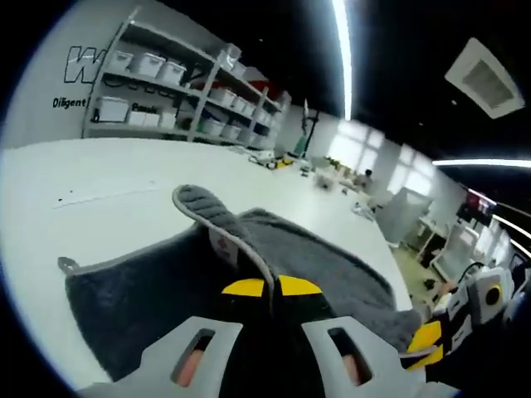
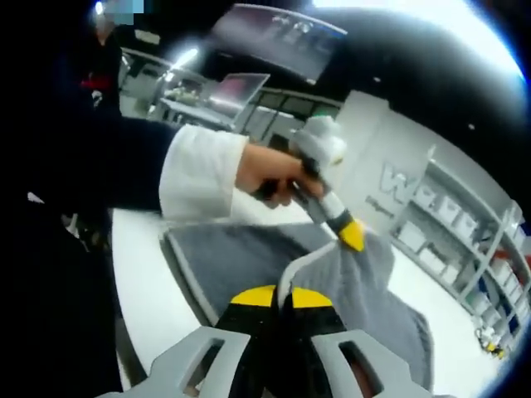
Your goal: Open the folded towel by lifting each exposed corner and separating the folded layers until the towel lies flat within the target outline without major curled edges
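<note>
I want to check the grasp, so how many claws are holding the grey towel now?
2. The left claw is shut on the raised hem of the towel. The right claw is shut on another edge; it also shows at the far corner in the left gripper view.

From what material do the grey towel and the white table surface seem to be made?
The towel looks like soft terry or microfibre cloth: a matte, fuzzy grey nap with a lighter stitched hem along its edges, and it drapes and folds where both tongs pinch it. The table looks like a hard, smooth white laminate or painted board with a dull sheen; the exact material is not certain.
</note>
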A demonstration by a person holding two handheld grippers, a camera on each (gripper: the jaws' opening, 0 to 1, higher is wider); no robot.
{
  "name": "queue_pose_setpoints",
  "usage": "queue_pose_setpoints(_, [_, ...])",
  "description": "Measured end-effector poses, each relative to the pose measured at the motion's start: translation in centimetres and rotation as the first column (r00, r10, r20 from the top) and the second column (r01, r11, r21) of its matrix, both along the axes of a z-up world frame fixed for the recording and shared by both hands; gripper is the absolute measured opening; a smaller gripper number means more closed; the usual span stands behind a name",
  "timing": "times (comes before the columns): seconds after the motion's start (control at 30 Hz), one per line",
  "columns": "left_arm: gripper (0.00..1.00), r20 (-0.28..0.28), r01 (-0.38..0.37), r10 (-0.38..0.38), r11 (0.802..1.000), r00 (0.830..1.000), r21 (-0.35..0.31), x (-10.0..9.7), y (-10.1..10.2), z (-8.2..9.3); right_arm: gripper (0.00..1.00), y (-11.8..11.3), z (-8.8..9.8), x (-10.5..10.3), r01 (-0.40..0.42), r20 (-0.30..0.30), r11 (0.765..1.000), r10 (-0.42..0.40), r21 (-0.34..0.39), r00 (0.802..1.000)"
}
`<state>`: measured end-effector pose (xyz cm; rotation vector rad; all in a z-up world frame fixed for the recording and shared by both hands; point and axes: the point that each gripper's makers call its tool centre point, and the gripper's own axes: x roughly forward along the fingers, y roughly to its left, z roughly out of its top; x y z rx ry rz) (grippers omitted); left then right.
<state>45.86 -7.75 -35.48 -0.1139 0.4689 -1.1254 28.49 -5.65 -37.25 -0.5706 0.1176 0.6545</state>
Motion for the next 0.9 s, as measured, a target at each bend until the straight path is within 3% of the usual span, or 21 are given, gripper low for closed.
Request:
queue_pose_setpoints(0.2, [0.03,0.019,-0.011,0.011,0.999,1.0,0.031,-0.2,1.5,-0.3,0.0,1.3,-0.1,-0.3,-0.008,-0.032,0.999,0.009,0.033,0.999])
queue_pose_setpoints(0.33, [0.03,0.12,-0.029,0.019,0.996,0.993,0.087,0.0,2.7,-0.4,0.0,2.1,0.3,-0.4,-0.014,-0.02,0.999,0.015,0.042,1.0])
queue_pose_setpoints(0.57, [0.02,0.145,-0.049,0.04,0.997,0.989,0.055,-0.7,4.4,0.7,0.0,4.3,0.3,-0.6,-0.047,-0.023,0.998,0.048,0.04,0.999])
queue_pose_setpoints(0.7, [0.02,0.209,-0.079,0.057,0.992,0.976,0.097,-0.6,5.6,0.7,0.0,5.2,0.7,-0.5,-0.049,-0.024,0.998,0.05,0.043,0.998])
queue_pose_setpoints(0.9, [0.02,0.225,-0.103,0.072,0.986,0.972,0.129,-0.4,7.7,0.3,0.0,7.2,0.7,-0.5,-0.053,-0.041,0.995,0.057,0.081,0.998])
